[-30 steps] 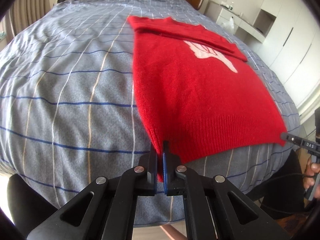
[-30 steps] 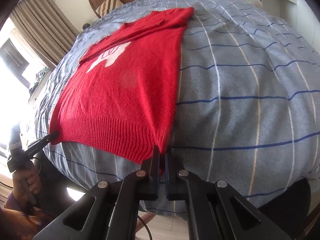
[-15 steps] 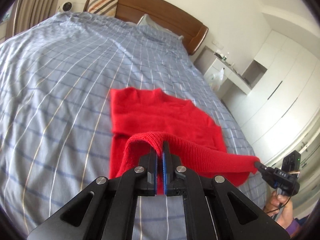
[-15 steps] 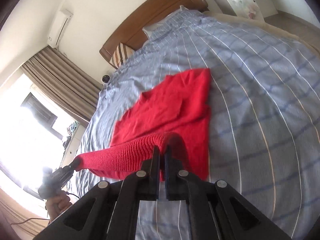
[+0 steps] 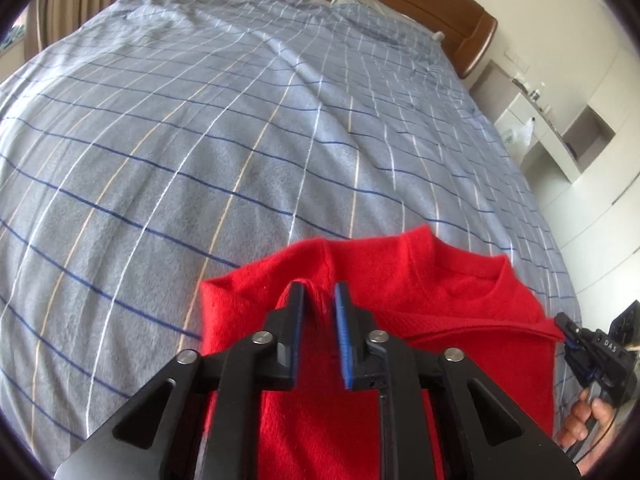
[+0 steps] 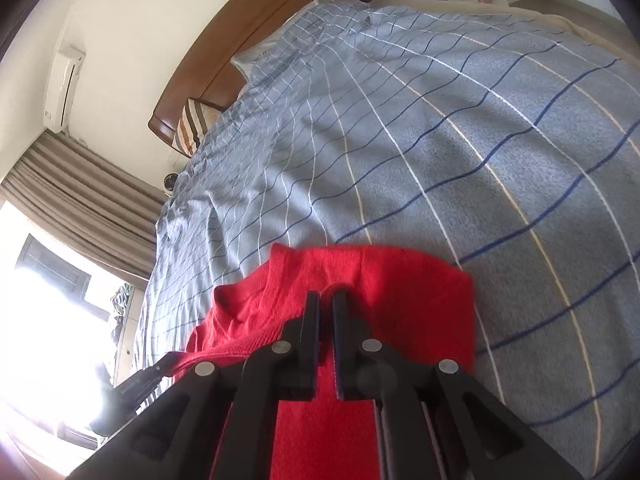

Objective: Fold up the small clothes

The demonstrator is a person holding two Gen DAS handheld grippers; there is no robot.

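A: Where is the red knit sweater (image 5: 420, 280) now?

B: On the bed (image 5: 240, 140), lying directly under and just ahead of both tongs. It looks folded across: a ribbed hem edge (image 5: 480, 326) runs from one pair of tongs to the other, just short of the neckline (image 5: 480, 292), which sits beyond it toward the headboard (image 5: 440, 4).

A: And the left tongs (image 5: 319, 304)?

B: Partly open, with a clear gap between the blue pads. A little tuft of red knit stands in that gap, but the pads do not press it, so I'd say nothing is held.

A: The right tongs (image 6: 326, 312)?

B: Much narrower, only a slit between the jaws. From the left wrist view their tip (image 5: 564, 324) touches the hem corner at the sweater's right edge. Whether cloth is pinched there I cannot tell.

A: So which relation matters for the next move?

B: The hem's long axis runs side to side between the two tongs, each sitting at its own corner, neither nearer than the other. Judging from that, the bottom-to-top fold is laid and the release is the step in hand; both would need to back off toward the person without dragging the hem.

A: How does the sweater look?

B: Soft, fuzzy, bright red, fairly flat, with a slight ridge at the left shoulder.
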